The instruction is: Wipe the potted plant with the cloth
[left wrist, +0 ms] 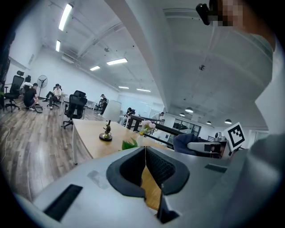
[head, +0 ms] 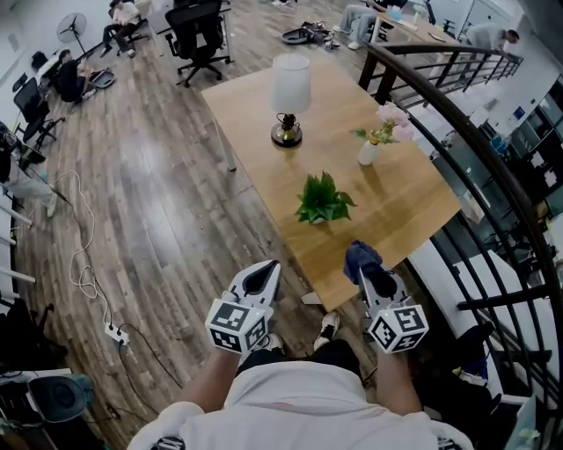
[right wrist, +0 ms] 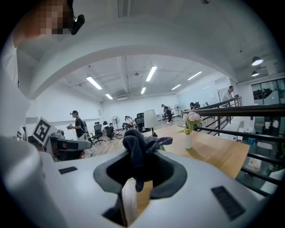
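Clamping dark cloth [right wrist: 137, 149], right tongs [head: 368, 271]

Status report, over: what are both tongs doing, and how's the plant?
Left tongs shut, empty. Right tongs shut on cloth. Potted plant on table, not yet reached. Lamp and vase beyond, path open.

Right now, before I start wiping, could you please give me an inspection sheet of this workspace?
Surface: wooden table, bare near the front edge.
Job's things: potted plant upright on the table; dark cloth in the right gripper.
Clutter: lamp and flower vase behind the plant.
Grippers: left gripper shut, empty; right gripper shut on the cloth.
Cables: white cable and power strip on the floor, left.
Surroundings: black railing on the right; office chairs and people beyond the table.
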`<state>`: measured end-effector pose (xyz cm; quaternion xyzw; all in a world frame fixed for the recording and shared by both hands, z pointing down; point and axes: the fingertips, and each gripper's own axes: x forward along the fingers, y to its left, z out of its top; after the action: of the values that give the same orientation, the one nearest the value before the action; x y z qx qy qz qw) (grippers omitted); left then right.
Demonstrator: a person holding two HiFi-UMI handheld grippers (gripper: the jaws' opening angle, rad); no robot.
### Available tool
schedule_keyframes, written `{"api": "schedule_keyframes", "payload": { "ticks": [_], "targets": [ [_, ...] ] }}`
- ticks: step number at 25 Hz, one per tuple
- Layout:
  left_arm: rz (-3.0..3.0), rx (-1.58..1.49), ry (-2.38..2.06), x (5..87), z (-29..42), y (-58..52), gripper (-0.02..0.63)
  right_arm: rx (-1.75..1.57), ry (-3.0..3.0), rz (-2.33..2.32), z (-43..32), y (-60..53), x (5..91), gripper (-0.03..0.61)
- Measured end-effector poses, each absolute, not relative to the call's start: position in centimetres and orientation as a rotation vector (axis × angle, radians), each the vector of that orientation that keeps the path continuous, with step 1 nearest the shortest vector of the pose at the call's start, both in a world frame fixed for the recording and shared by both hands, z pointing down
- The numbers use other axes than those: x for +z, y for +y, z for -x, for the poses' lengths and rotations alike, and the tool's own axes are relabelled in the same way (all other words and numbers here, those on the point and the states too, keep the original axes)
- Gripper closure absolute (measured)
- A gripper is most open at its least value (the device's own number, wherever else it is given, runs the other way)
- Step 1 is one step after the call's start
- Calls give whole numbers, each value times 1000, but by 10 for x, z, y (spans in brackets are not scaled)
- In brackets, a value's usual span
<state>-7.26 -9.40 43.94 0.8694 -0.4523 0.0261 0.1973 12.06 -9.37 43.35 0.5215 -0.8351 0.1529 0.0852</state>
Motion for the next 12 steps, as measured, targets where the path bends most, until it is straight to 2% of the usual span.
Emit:
{"api": "schedule_keyframes", "payload": {
  "ticks": [12],
  "targets": [
    [-2330, 87, -1455, 432, 30, -208, 597, 513, -2590, -1379, -178, -227, 445, 433]
  ]
}}
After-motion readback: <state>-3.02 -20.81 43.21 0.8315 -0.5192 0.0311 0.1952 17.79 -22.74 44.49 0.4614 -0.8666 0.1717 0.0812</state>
